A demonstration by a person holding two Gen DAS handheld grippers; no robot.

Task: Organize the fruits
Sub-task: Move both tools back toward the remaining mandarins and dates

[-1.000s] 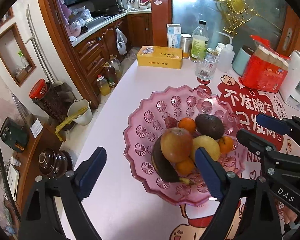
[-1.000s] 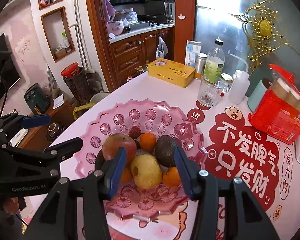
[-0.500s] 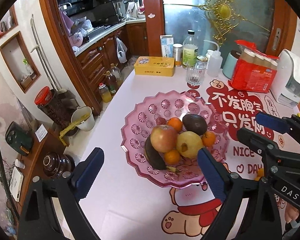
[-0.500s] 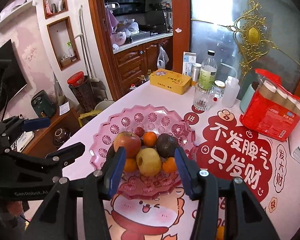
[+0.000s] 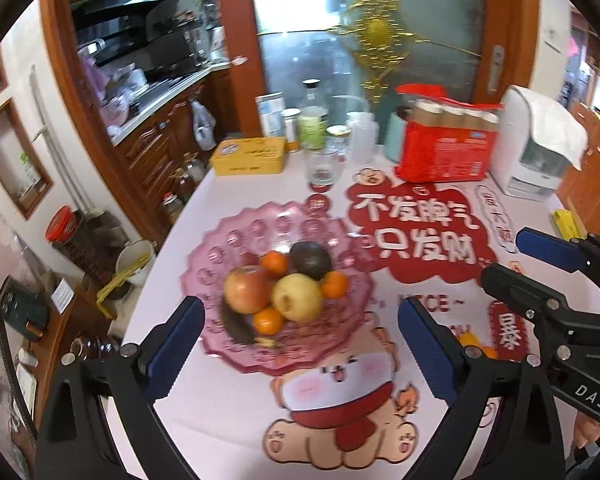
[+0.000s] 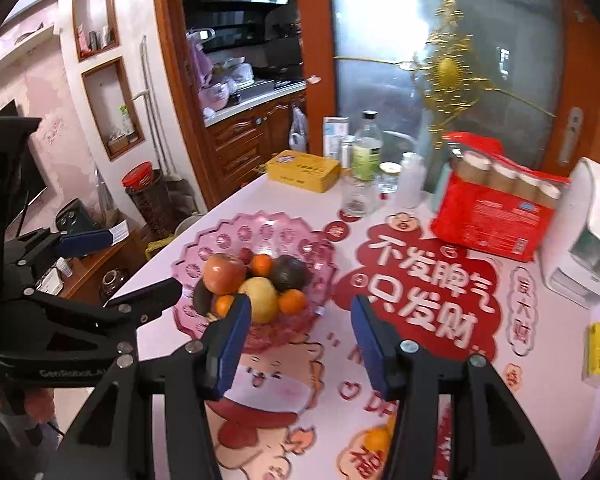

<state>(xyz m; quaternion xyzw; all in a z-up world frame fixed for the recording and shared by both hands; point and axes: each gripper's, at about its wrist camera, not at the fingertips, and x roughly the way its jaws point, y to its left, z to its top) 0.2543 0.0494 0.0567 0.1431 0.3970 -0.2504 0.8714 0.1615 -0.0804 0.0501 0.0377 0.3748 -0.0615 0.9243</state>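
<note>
A pink scalloped plate (image 5: 219,248) holds a red apple (image 5: 245,288), a yellow pear (image 5: 295,296), a dark avocado (image 5: 310,258), small oranges (image 5: 273,262) and a blackened banana (image 5: 233,322). My left gripper (image 5: 300,332) hovers above the plate's near side. Its jaws are opening wide with nothing between the pads. My right gripper (image 6: 300,320) hangs over the plate's (image 6: 235,228) near right edge, jaws apart and empty. One loose orange (image 6: 374,438) lies on the printed table mat, close to me.
At the table's back stand a yellow tin (image 5: 251,156), a glass (image 5: 320,166), bottles, a red package (image 5: 444,148) and a white appliance (image 5: 536,148). A small yellow box (image 6: 598,354) lies at the right. The table's edge runs along the left, above floor clutter.
Both grippers have drawn back and risen from the plate, which now looks smaller and farther off. The left jaws stand a little wider.
</note>
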